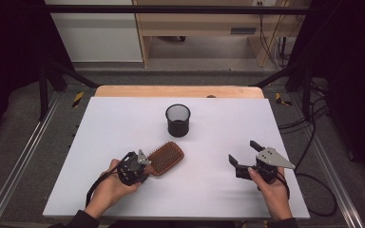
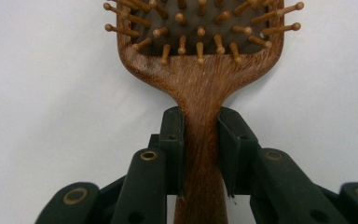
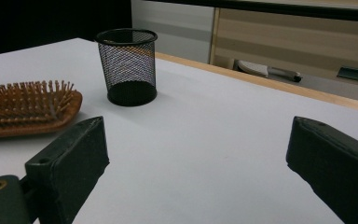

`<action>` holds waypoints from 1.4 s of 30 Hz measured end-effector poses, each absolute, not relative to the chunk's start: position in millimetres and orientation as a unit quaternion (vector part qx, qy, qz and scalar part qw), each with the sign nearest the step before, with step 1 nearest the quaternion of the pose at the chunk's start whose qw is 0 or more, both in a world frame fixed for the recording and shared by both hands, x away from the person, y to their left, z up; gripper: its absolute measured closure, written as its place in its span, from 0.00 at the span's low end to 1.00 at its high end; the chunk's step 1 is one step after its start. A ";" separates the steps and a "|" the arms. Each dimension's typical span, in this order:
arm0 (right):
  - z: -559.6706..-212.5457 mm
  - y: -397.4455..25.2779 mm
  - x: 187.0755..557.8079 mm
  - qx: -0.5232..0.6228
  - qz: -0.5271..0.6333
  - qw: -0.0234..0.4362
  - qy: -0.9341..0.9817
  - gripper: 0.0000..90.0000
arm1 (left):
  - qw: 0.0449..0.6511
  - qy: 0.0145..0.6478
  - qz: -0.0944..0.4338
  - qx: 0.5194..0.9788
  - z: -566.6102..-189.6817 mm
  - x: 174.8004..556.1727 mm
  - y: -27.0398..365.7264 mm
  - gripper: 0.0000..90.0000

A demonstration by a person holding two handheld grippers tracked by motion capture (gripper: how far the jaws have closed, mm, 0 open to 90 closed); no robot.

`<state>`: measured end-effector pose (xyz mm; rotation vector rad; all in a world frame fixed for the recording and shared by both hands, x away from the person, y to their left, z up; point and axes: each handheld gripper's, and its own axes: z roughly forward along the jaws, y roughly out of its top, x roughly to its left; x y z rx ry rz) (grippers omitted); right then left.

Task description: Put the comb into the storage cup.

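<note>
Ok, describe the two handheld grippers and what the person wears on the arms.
Both are black two-jaw tools. The left gripper has blocky matte tongs with brass-coloured pivot rings, and a black cable loops back from it. The right gripper carries a grey three-cornered plate on top and trails its own black cable. Dark sleeves cover the forearms at the bottom edge of the high view.

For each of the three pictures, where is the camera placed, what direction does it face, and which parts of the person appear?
High view: above the person's side, looking forward and down on the white table; both forearms, the left gripper and right gripper.
Left gripper view: on the left gripper, looking along its jaws, shut on the hairbrush handle.
Right gripper view: on the right gripper, low over the table; jaws apart.
Shared: high and right gripper views both show the mesh cup.
</note>
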<state>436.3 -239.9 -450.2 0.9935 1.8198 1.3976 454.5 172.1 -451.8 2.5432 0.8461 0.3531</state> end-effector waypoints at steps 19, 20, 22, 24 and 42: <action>-446.4 -219.1 434.4 0.394 0.585 0.239 0.667 0.06 | 0.335 0.331 0.219 0.855 -438.5 450.6 191.4 0.81; -446.0 -216.2 434.2 0.394 0.589 0.233 0.666 0.06 | 0.348 0.334 0.214 0.850 -439.2 451.1 195.0 0.81; -445.7 -209.9 433.6 0.391 0.594 0.221 0.668 0.06 | 0.354 0.338 0.217 0.845 -439.7 450.2 197.2 0.81; -446.5 -204.2 433.5 0.391 0.597 0.212 0.668 0.06 | 0.353 0.337 0.221 0.844 -438.7 449.1 198.4 0.81; -449.2 -153.5 436.9 0.388 0.601 0.163 0.680 0.05 | 0.392 0.338 0.231 0.824 -435.3 438.1 198.1 0.81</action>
